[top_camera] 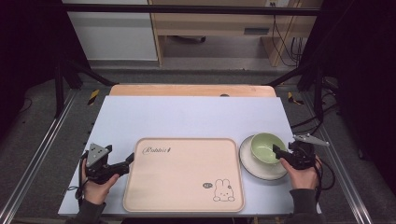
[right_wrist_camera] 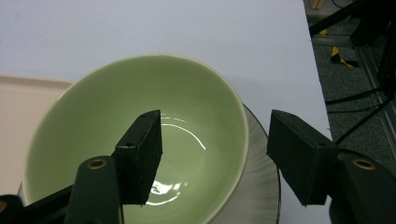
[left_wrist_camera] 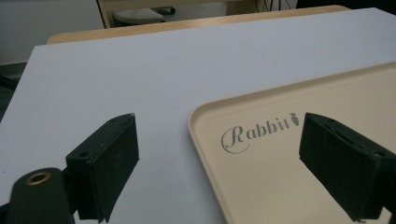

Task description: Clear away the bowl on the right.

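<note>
Table [top_camera: 187,116] with a pale blue-white top carries a beige tray [top_camera: 184,173] printed with "Rabbit" and a small rabbit drawing; that is what the high view shows first. Just right of the tray sits a grey plate [top_camera: 263,169], and a green bowl [top_camera: 267,147] stands on it. The left claw [top_camera: 130,161] rests at the tray's left edge, held in the person's left hand [top_camera: 98,184]. The right claw [top_camera: 276,153] sits at the bowl's near right rim, held in the right hand [top_camera: 303,177].

Left gripper view: the left claw [left_wrist_camera: 219,158] stands wide open, one jaw over the bare table [left_wrist_camera: 140,70], the other over the tray [left_wrist_camera: 280,186]. The tray's rounded corner and rim lie between the jaws, and no pad touches it.

Right gripper view: the right claw [right_wrist_camera: 215,154] straddles the rim of the green bowl [right_wrist_camera: 93,121], one jaw inside the bowl, the other outside over the plate [right_wrist_camera: 261,186]. A gap shows between the outer pad and the bowl's wall, so the claw is open around the rim, not yet gripping. The bowl is empty and glossy, and the tray's edge [right_wrist_camera: 18,121] lies just beside it.
</note>
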A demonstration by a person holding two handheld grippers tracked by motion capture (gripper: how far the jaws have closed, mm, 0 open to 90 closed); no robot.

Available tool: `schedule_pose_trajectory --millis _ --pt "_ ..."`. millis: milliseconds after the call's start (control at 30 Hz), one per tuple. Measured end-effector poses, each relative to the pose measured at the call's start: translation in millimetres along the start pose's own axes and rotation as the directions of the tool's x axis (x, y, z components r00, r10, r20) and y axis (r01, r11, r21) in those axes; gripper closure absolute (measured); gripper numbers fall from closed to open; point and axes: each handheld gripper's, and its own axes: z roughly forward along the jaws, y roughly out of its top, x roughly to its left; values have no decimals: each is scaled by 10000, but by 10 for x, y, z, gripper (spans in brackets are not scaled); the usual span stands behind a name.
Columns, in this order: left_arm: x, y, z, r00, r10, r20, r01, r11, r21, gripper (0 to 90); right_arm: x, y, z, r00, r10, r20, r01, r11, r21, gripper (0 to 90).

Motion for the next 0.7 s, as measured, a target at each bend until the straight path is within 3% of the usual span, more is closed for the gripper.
schedule_pose_trajectory --millis 167,400,567,700 --pt "-1 0 5 10000 18 0 -18 10000 20 116 -29 22 118 9999 110 -112 -104 9985 543 429" --pt "-1 0 6 10000 20 -14 -20 10000 16 116 -65 28 179 9995 295 -68 -289 9961 839 474" --pt "-9 -3 9 10000 8 2 -8 10000 28 116 -66 17 224 9991 417 -54 -406 9896 1378 531" --pt "-4 -10 14 10000 16 5 -16 10000 66 117 -75 10 236 9991 422 -99 -404 9889 1430 559"
